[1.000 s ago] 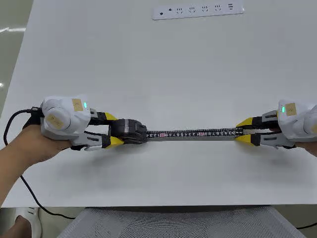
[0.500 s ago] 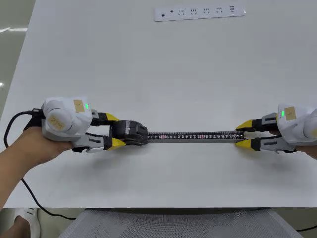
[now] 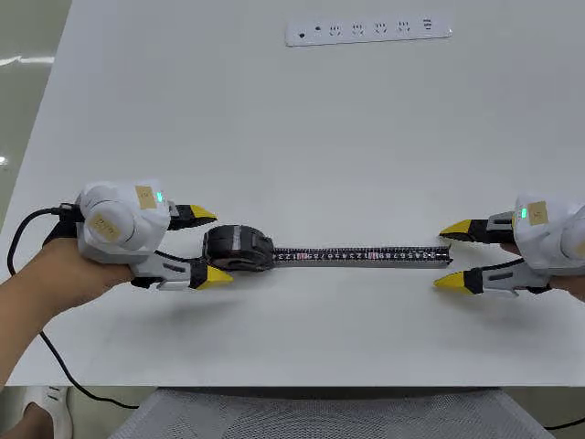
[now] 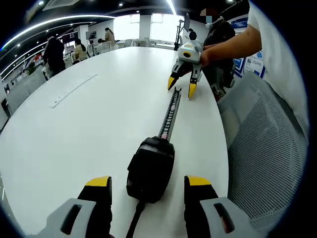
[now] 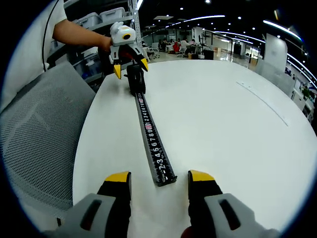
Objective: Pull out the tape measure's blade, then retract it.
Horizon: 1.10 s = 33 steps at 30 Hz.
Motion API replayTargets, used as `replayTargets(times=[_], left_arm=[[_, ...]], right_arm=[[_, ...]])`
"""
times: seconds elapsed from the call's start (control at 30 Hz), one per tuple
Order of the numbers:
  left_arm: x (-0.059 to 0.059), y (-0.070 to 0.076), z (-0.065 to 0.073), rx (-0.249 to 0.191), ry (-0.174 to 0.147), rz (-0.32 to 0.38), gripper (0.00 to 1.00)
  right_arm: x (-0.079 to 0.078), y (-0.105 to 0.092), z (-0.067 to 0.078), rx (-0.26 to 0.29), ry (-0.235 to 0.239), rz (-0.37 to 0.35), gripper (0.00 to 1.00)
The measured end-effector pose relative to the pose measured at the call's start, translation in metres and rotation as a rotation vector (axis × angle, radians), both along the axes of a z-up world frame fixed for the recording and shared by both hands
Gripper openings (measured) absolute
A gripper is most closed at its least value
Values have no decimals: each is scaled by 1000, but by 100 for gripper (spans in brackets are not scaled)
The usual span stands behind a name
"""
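In the head view, the white table (image 3: 274,137) carries the tape measure (image 3: 238,247) at about 8 o'clock. Its dark case lies flat, and the blade (image 3: 366,255) runs out of it flat along the tabletop toward 3 o'clock. The left gripper (image 3: 210,245) comes in from 9 o'clock with its jaws released and spread. The case sits between the yellow tips and touches neither. The right gripper (image 3: 451,254) comes in from 3 o'clock, also released. The blade's free end lies in the gap between its tips, and neither tip is in contact with it. A white power strip (image 3: 368,28) lies at 12 o'clock, well apart from the tape. A black cable (image 3: 26,229) trails off the left gripper toward 7 o'clock.

In the left gripper view, the case lies between the two parted jaws at 6 o'clock, with table showing on either side of it. The blade runs away toward 12 o'clock and ends just before the right gripper's splayed tips. A mesh chair (image 4: 257,139) stands off the table edge at 3 o'clock.

In the right gripper view, the blade's hooked end rests on the table between the separated jaws at 6 o'clock. The printed strip leads toward 11 o'clock, to the case and the left gripper.
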<state>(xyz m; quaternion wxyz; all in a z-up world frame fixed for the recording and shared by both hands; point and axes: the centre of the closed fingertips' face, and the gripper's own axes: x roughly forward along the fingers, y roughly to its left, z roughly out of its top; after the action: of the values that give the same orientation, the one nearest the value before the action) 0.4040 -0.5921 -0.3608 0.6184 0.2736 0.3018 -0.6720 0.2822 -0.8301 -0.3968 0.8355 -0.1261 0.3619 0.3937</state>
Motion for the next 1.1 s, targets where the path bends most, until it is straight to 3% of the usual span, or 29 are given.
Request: replayTargets(times=[0.03,0.07,0.13,0.23,0.33,0.4,0.57,0.67,1.0,1.1], left_arm=[[-1,-3,3,-22,26,30,61],[0,-2,5,-22,23,34,66],[-1,0,6,-19,8,21,65],[-3,-1,9,-33,21,41,67],[-3,1,11,-40,15,52,68],[-3,1,14,-53,29,70,70],[-4,3,18,-65,25,92,73],[-4,6,21,-81,44,123,75],[-8,20,24,-104,54,203,81],[-9,24,28,-124,71,250,83]], right_arm=[[0,0,0,-2,1,-3,48],[0,0,1,1,4,-13,50],[0,-1,3,3,0,-29,52],[1,-1,7,6,-9,-48,54],[2,-1,10,4,-15,-60,58],[2,-2,11,0,-20,-68,60],[0,-1,17,-4,-24,-76,64],[1,-3,20,-11,-37,-88,66],[-6,-7,23,-12,-25,-148,76],[-8,-8,25,-7,-19,-169,79]])
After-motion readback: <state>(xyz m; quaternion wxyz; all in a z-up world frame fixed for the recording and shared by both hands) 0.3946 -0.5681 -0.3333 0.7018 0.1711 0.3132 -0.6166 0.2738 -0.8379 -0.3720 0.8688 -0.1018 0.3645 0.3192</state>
